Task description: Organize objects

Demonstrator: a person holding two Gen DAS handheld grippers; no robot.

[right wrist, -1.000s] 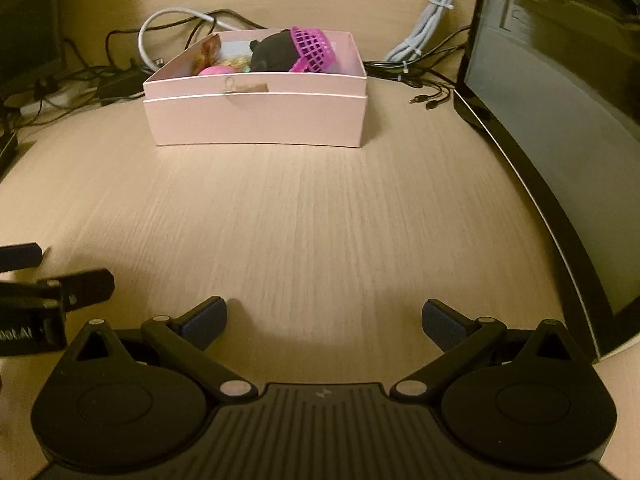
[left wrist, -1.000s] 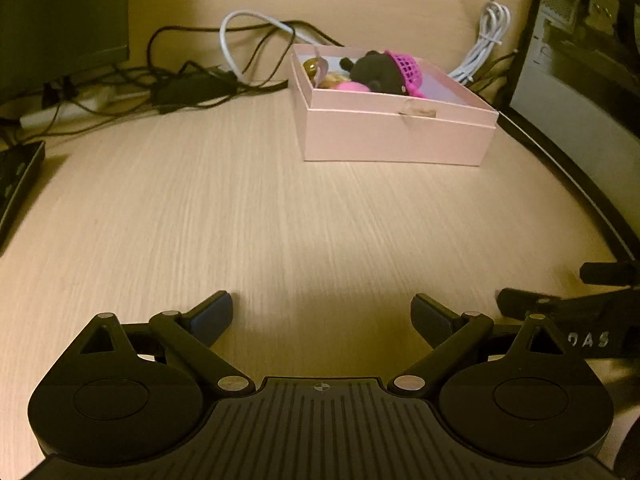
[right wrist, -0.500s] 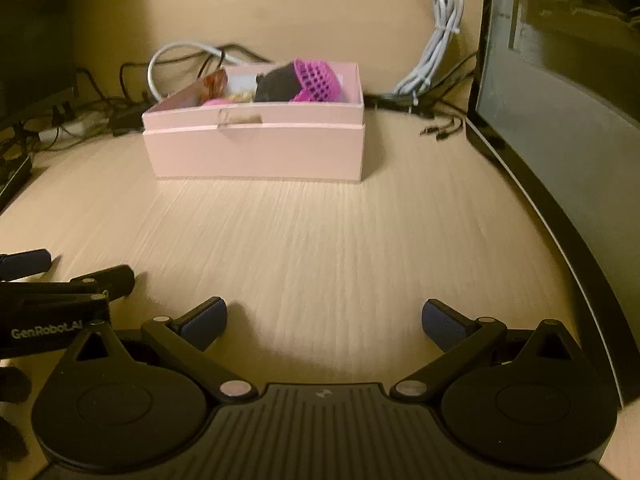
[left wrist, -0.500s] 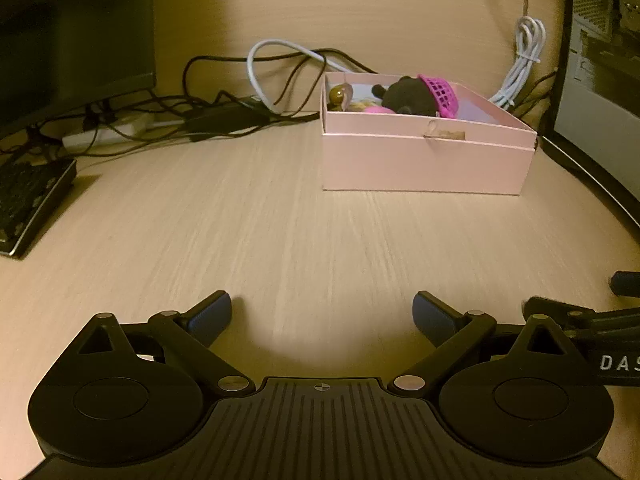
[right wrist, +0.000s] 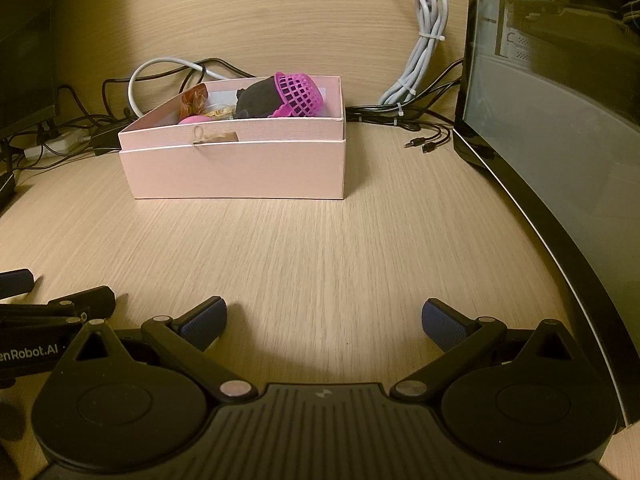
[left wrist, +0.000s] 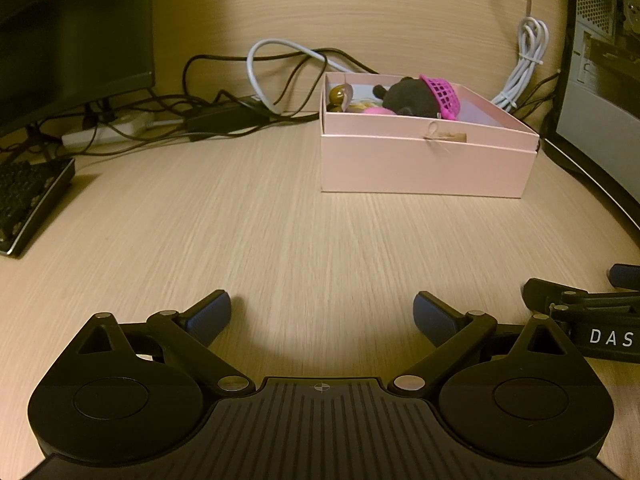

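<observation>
A pink box (left wrist: 424,164) stands on the wooden desk at the back; it also shows in the right wrist view (right wrist: 240,168). In it lie a dark plush toy (left wrist: 408,98), a magenta mesh basket (left wrist: 442,94), a brown item (left wrist: 338,96) and a pink item (left wrist: 376,111). The plush (right wrist: 258,98) and basket (right wrist: 302,94) show in the right wrist view too. My left gripper (left wrist: 322,312) is open and empty, low over the desk, well short of the box. My right gripper (right wrist: 324,318) is open and empty beside it.
A tangle of black and white cables (left wrist: 240,96) lies behind the box. A keyboard (left wrist: 28,200) sits at the left under a monitor (left wrist: 72,32). A computer case (right wrist: 560,120) stands on the right. A bundled grey cable (right wrist: 424,48) hangs on the wall.
Both grippers have dropped lower and tilted up, so the box appears lower in view and more side-on. Both stay open. The box and its contents have not moved.
</observation>
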